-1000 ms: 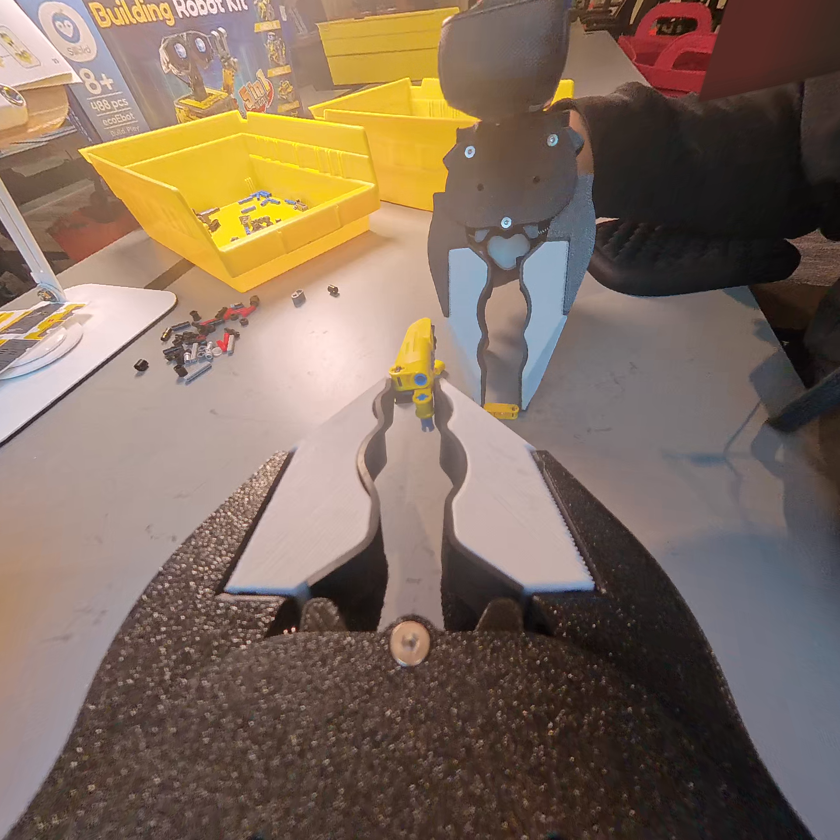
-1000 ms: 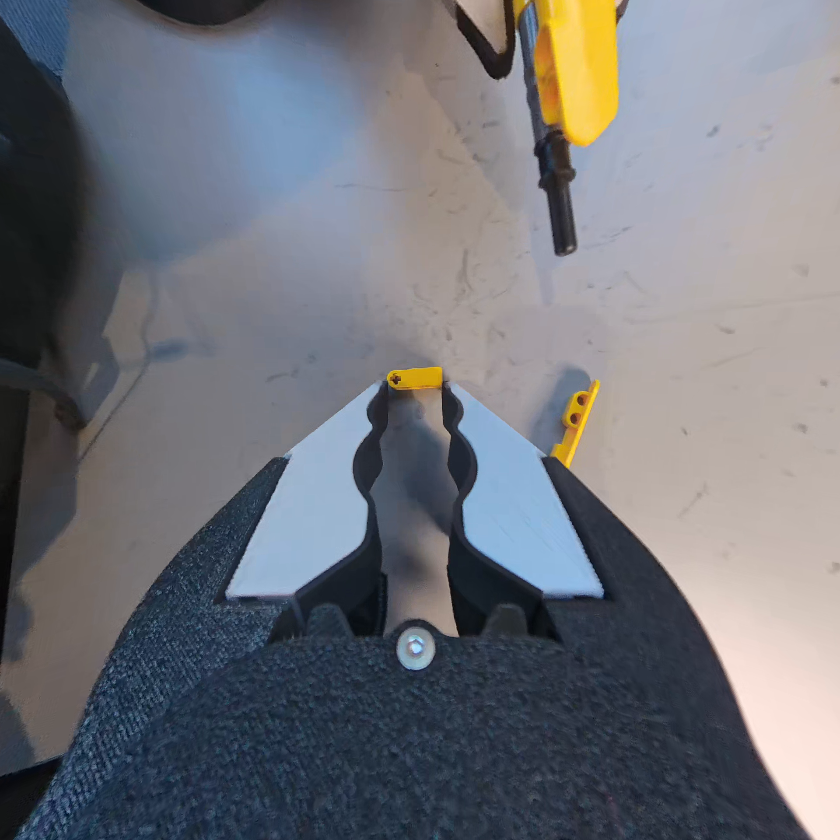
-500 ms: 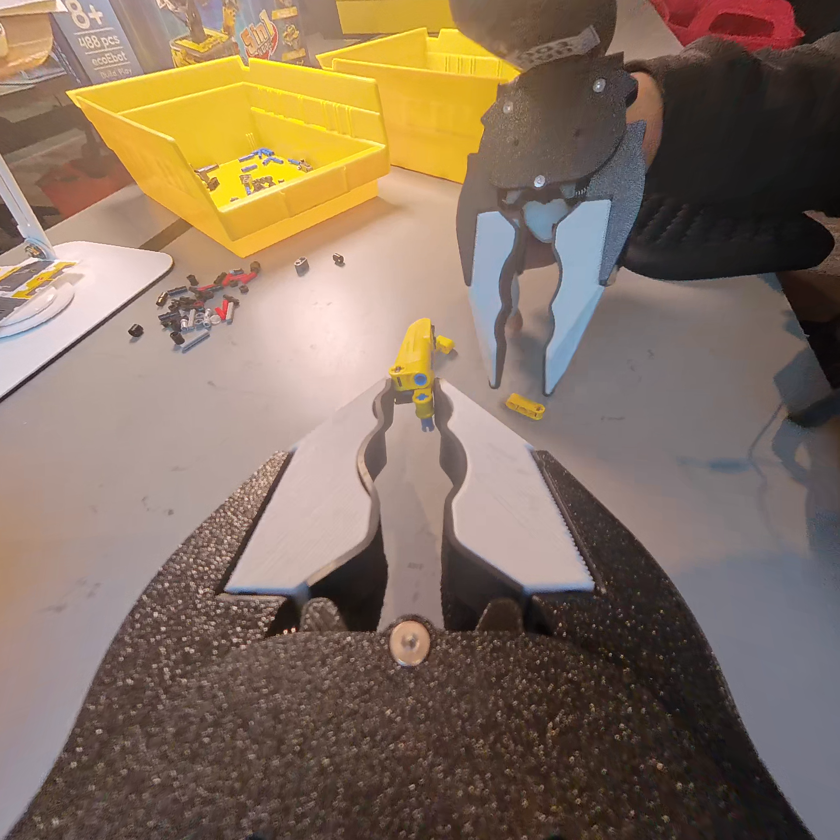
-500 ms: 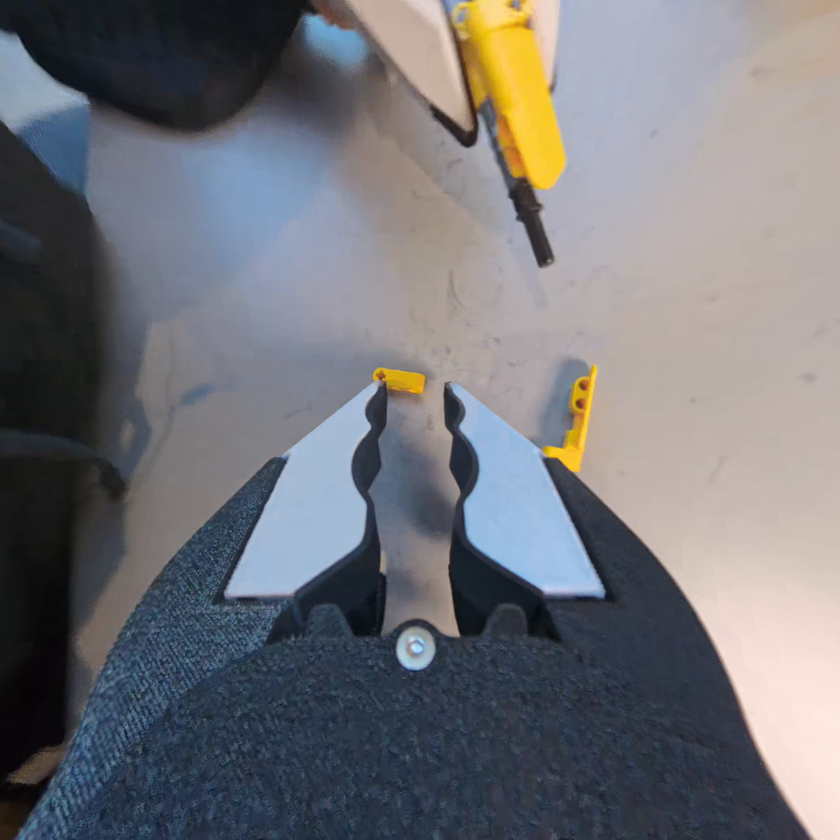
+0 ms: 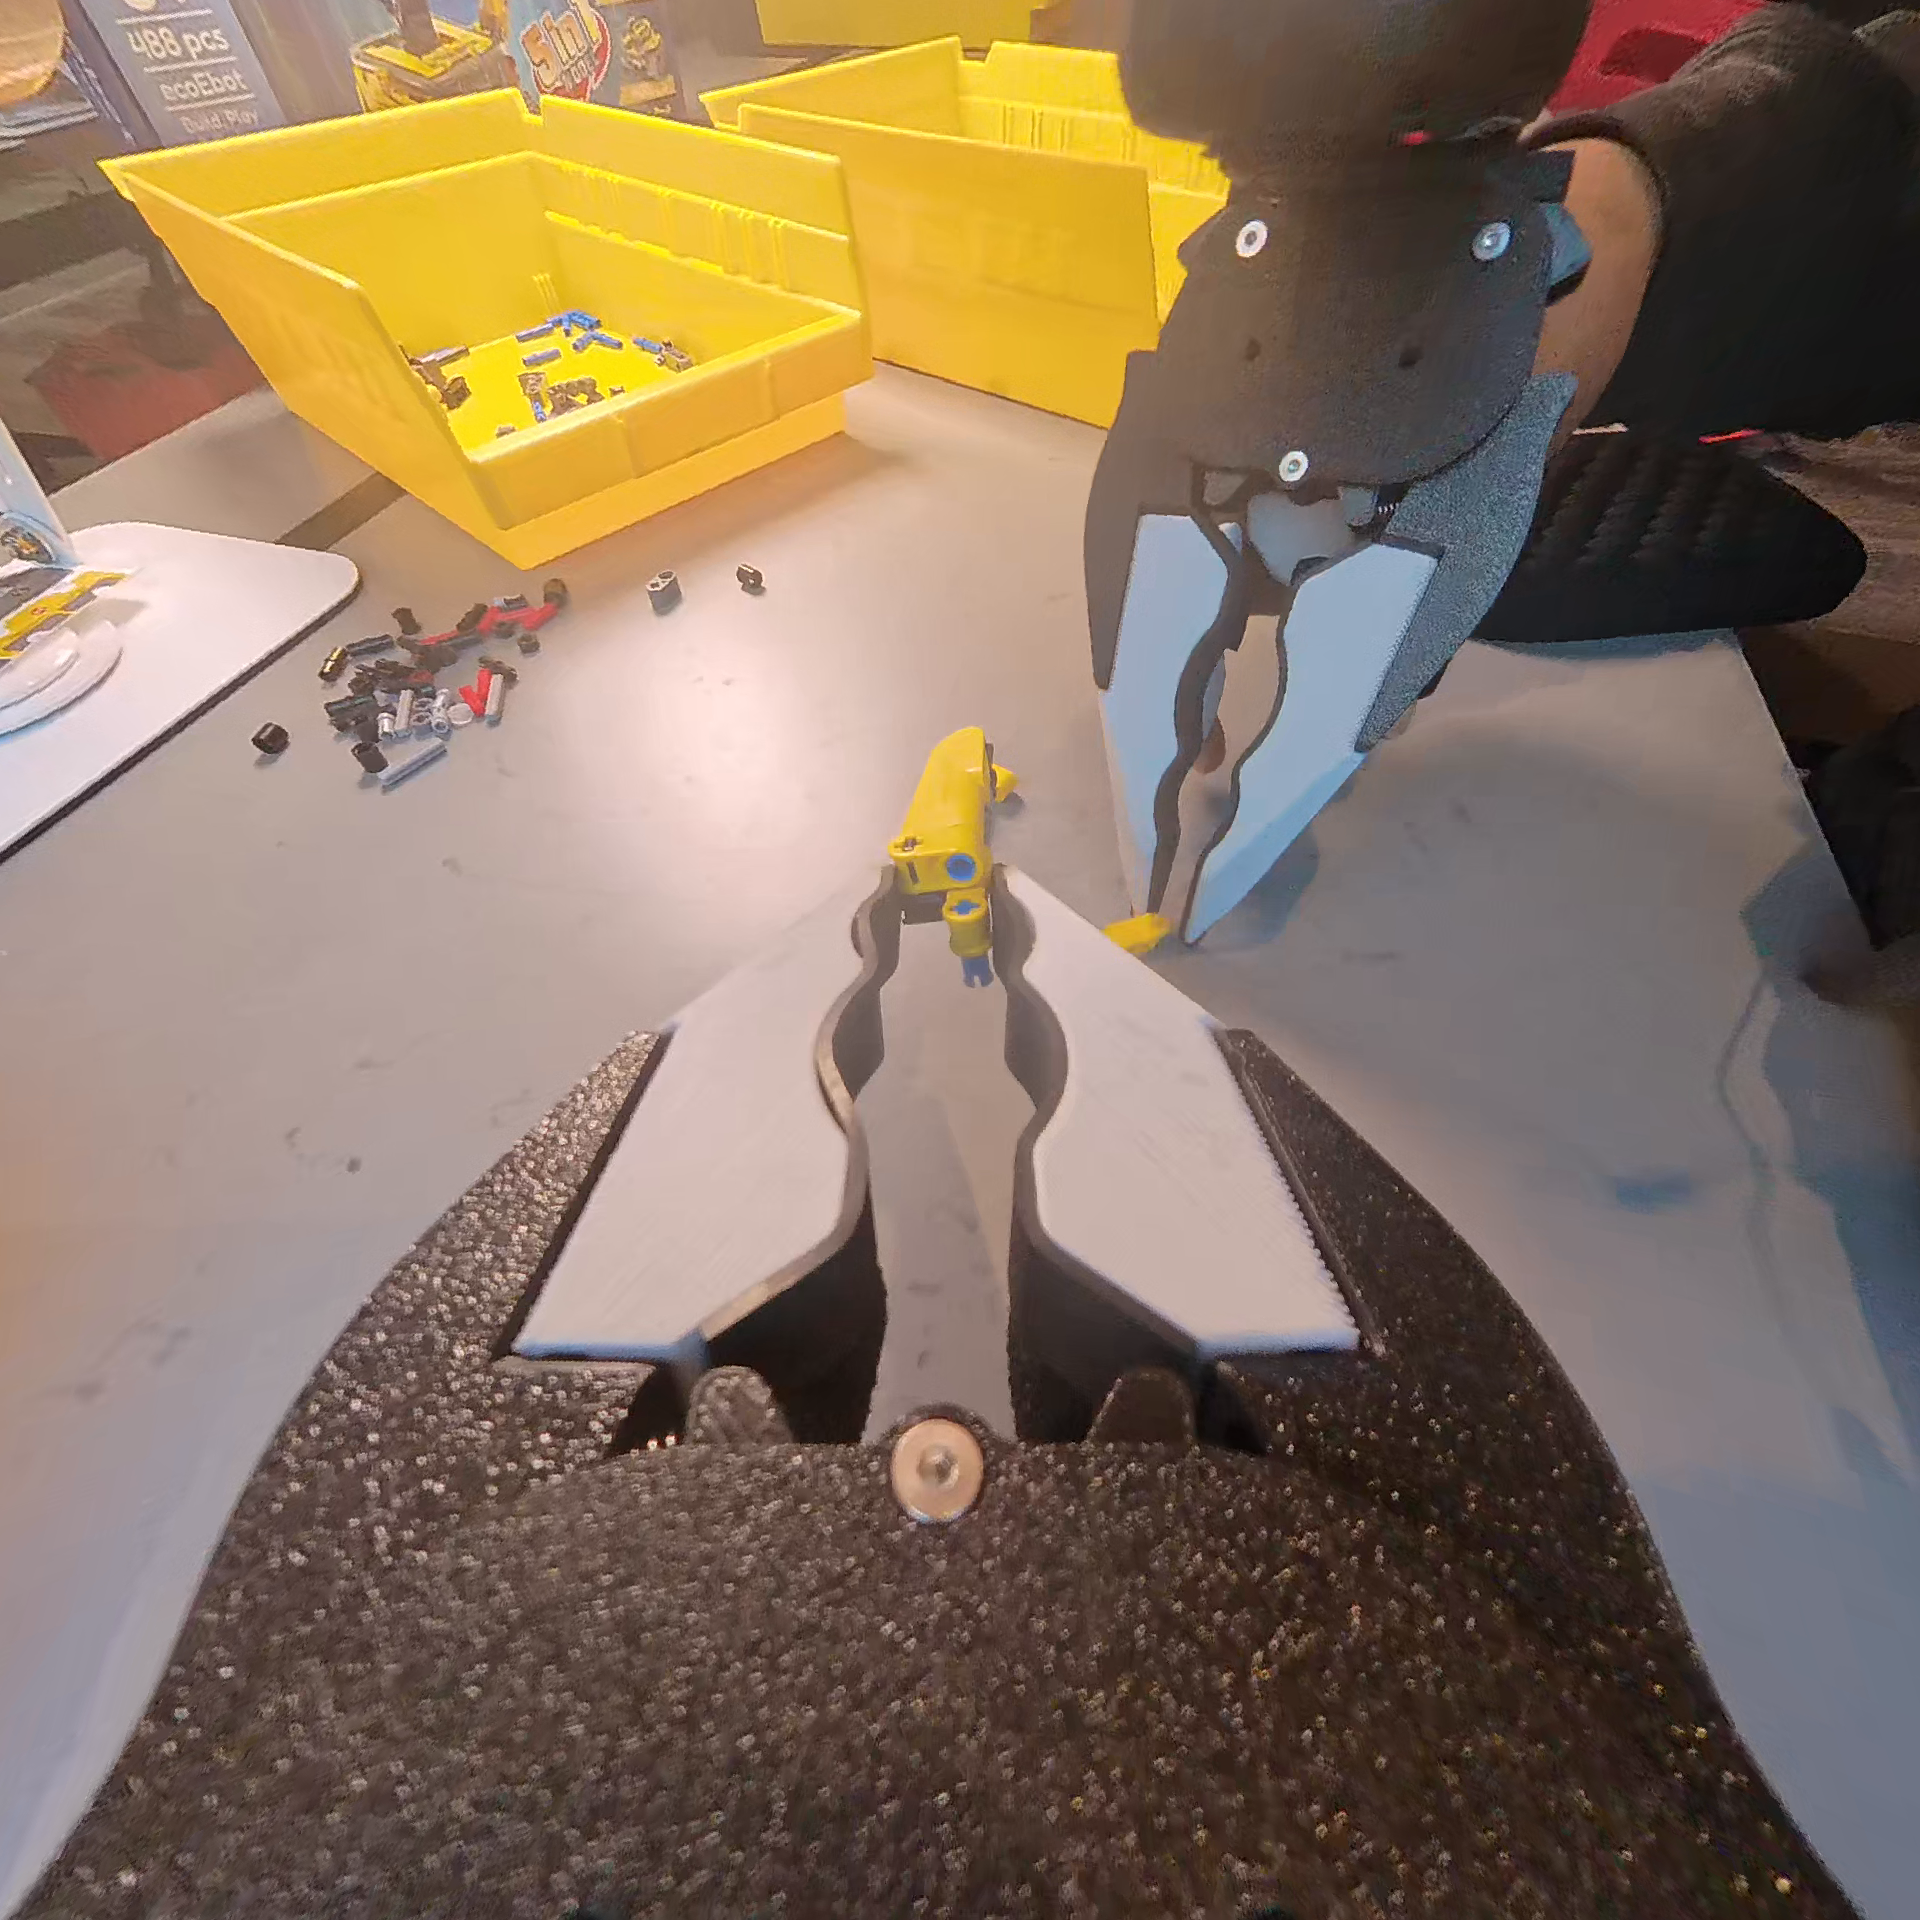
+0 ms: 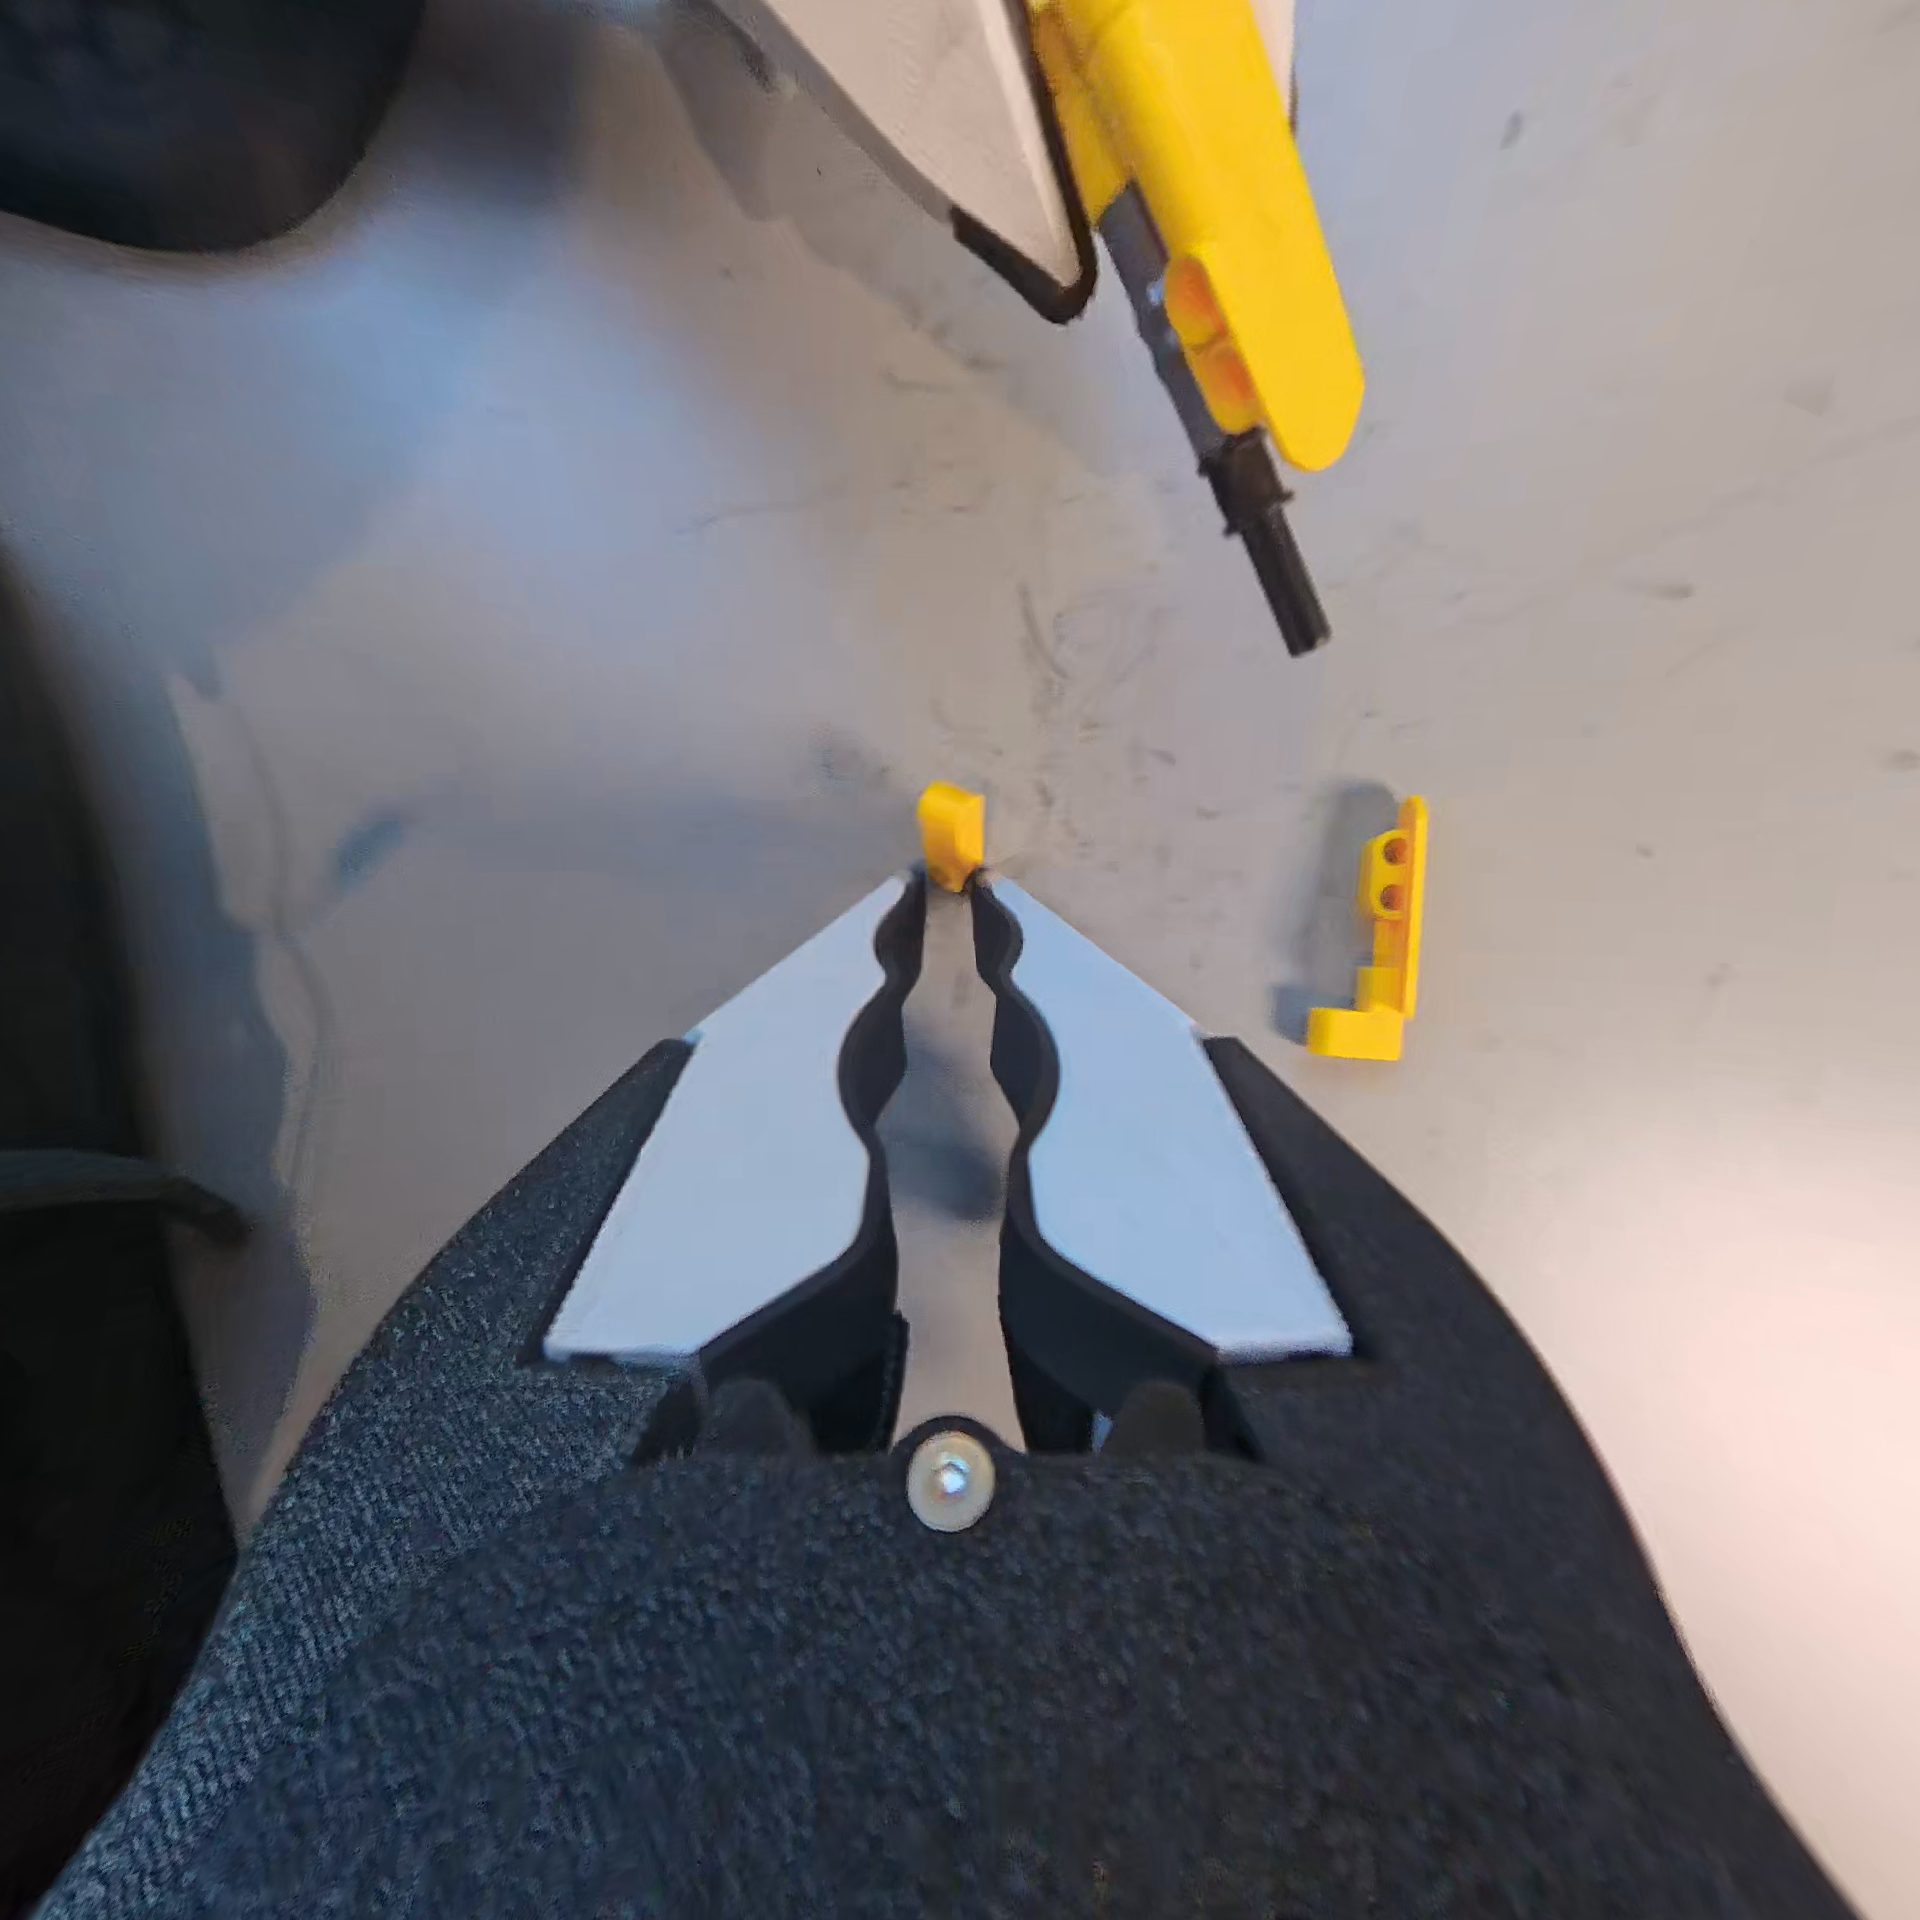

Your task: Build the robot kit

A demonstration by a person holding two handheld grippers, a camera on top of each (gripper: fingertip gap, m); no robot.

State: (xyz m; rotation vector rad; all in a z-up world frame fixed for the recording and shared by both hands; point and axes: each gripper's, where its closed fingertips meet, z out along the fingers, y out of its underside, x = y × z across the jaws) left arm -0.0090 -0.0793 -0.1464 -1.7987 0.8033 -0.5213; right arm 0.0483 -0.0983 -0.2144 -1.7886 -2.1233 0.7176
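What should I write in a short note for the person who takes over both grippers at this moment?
Left gripper: shut on the yellow brick assembly, held above the grey table; a black axle sticks out of its far end.
Right gripper: fingers closed on the small yellow connector piece, tips down at the table.
Near it: a yellow L-shaped piece lies loose on the table, to the right of the right gripper.
Further off: a pile of small black, red and grey parts, and a yellow bin holding blue and black parts.
The connector is gripped but not yet joined to the assembly; the L-shaped piece is untouched.
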